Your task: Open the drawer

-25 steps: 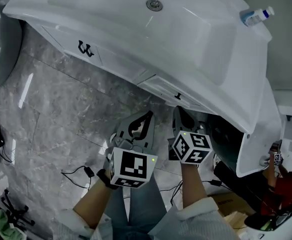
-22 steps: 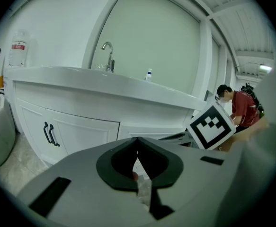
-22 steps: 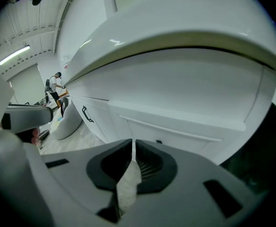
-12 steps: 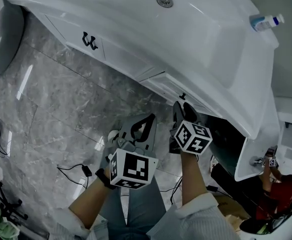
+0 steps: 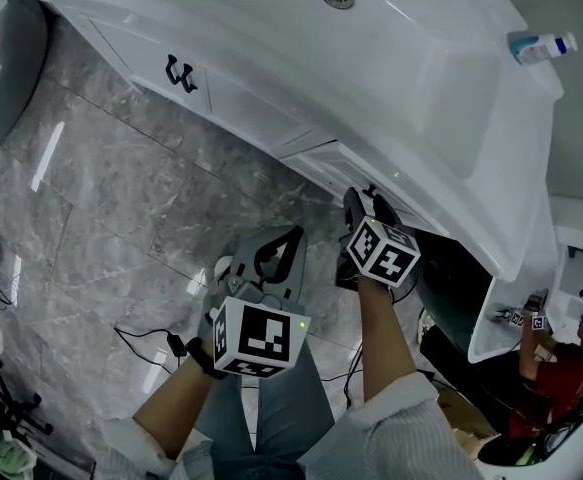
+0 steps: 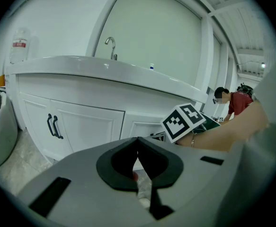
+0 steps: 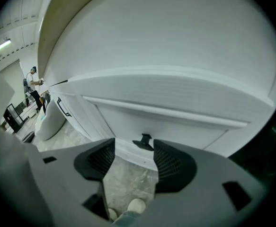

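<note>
The bottle (image 5: 539,46) on the counter, far right of the drawer (image 7: 175,119), has a blue label with print too small to read. The right gripper (image 7: 133,161) sits just below the drawer's front edge. Its jaws are opening, and the black handle (image 7: 144,141) is just ahead of the gap, untouched. The left gripper (image 6: 138,156), lower and left of the drawer, is closed and empty. Bare marble floor (image 5: 121,198) spreads below the drawer.
</note>
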The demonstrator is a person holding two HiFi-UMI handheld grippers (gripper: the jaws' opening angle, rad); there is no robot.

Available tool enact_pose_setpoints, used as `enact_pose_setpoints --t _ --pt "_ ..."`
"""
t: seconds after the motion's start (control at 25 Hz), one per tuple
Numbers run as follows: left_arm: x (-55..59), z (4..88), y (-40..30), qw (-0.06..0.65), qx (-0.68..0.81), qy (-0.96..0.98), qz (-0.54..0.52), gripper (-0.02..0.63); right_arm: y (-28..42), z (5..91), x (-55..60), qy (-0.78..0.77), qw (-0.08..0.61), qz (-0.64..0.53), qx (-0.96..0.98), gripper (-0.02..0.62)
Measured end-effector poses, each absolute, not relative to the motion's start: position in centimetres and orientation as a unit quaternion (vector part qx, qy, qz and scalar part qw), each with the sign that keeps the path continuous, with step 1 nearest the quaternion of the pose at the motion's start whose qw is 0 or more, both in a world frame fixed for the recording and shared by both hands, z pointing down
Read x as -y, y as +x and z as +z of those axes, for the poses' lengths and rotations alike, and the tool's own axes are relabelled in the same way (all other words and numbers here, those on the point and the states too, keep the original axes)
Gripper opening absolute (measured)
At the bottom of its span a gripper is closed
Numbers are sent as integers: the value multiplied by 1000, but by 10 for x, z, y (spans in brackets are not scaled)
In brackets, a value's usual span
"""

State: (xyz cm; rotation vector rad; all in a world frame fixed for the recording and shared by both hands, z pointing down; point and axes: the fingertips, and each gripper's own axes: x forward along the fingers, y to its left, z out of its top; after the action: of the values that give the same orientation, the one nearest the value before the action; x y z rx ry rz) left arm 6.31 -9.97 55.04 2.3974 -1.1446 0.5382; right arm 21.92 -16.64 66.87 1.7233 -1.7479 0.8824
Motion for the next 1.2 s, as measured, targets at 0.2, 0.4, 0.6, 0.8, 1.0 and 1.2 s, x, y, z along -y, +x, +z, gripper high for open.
enact_pose_setpoints --t 0.2,0.4,0.6,0.8,1.0,1.2 --pt "98 555 59 220 416 861 195 17 224 674 173 648 258 338 632 244" --pt "96 562 53 219 420 857 201 17 228 679 178 660 263 345 614 222" --pt "96 565 50 219 423 855 204 17 239 684 177 692 233 369 576 155" --pt "99 565 48 223 424 854 201 17 242 686 178 706 240 358 562 152" --pt "104 568 45 230 429 851 196 17 241 690 179 703 266 351 559 144" --pt "108 568 45 236 436 847 193 17 240 688 177 699 263 344 568 138"
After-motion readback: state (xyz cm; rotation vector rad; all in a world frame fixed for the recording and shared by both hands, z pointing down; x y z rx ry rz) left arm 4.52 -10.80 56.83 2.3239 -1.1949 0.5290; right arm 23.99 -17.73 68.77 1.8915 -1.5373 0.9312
